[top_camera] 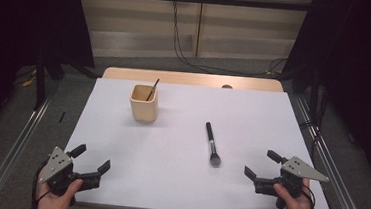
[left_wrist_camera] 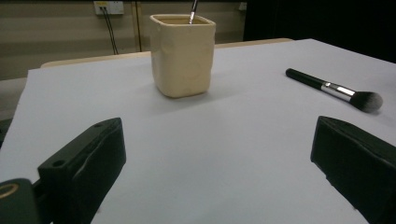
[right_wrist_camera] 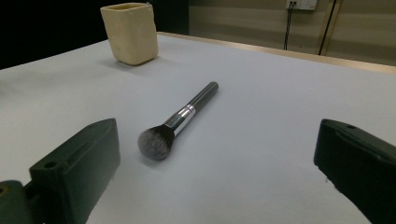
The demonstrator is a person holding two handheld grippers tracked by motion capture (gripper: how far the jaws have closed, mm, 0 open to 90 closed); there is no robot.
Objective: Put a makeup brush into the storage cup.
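Observation:
A black makeup brush (top_camera: 211, 142) with a silver ferrule lies flat on the white table, bristles toward the near edge; it also shows as the brush (right_wrist_camera: 180, 121) and the brush (left_wrist_camera: 334, 88). A cream square cup (top_camera: 144, 102) stands upright at the back left with a thin dark handle (top_camera: 152, 89) sticking out of it; the cup (left_wrist_camera: 182, 53) and the cup (right_wrist_camera: 130, 32) show in both gripper views. My left gripper (top_camera: 91, 159) rests open at the near left corner. My right gripper (top_camera: 263, 165) is open at the near right, a little right of the brush's bristles.
The white tabletop (top_camera: 181, 134) ends at a wooden strip (top_camera: 193, 79) along the far edge. Metal rails (top_camera: 15, 141) run along both sides of the table. Cables (top_camera: 183, 49) hang on the floor and wall behind.

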